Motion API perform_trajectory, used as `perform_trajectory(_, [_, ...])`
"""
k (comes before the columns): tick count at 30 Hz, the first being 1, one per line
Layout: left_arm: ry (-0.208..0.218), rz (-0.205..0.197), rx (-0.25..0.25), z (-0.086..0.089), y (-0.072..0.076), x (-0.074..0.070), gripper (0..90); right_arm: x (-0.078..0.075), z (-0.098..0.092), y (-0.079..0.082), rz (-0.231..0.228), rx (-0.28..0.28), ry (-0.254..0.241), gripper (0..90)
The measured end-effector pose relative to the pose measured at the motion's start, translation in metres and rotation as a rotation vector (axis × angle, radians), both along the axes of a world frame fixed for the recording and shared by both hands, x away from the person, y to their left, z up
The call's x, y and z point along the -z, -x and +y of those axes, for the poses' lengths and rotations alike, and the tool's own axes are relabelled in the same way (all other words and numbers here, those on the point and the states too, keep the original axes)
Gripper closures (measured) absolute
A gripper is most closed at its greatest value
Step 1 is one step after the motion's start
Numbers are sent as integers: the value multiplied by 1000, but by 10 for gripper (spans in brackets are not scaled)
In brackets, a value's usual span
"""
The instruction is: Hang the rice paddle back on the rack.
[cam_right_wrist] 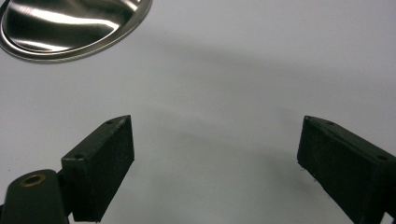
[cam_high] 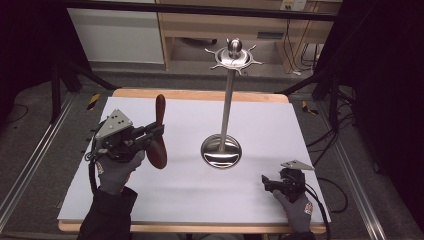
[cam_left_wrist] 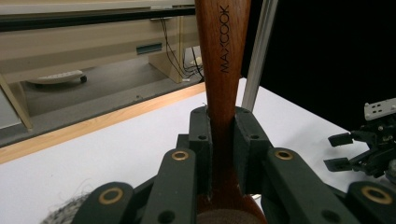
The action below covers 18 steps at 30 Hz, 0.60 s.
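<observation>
Reddish-brown wood stands out against the white sheet covering the bench [cam_high: 190, 200]: a wooden spoon [cam_high: 158, 134] is held upright above the left half of the bench, its handle pointing up and its rounded bowl hanging down, clear of the surface. The left claw [cam_high: 156, 134] is clamped on the spoon's neck just above the bowl, and in the left gripper view the black pads [cam_left_wrist: 201, 144] press on both sides of the handle, which carries the printed word MAXCOOK. A gloved left hand [cam_high: 117, 170] holds this tool, with the grey three-cornered plate on top of it. Near the middle of the bench stands a polished steel utensil stand [cam_high: 226, 100], a slim pole rising from a round dished base [cam_high: 221, 151] to a crown of short hooks with a knob on top. The spoon is well apart from the stand, to its left. At the front right corner the right claw [cam_high: 266, 182] rests low by the sheet in a gloved right hand [cam_high: 296, 207], its jaws spread wide and holding nothing; the right gripper view shows bare white sheet between them and the rim of the steel base at upper left
</observation>
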State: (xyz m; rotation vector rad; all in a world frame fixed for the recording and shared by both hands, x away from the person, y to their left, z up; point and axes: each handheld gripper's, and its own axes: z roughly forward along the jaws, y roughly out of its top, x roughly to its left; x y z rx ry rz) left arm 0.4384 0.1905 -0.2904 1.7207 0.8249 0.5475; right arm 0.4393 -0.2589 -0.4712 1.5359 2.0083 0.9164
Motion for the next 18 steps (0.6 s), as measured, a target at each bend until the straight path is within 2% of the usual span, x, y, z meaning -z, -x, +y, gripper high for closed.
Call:
perform_trajectory(7, [8,-13,9,-10,-4,-9,787,0,0,0,-1,1,-3,113])
perform_trajectory(18, [16,-20,23,-22,-11,-15,786,0,0,-1,2,1,-10,111])
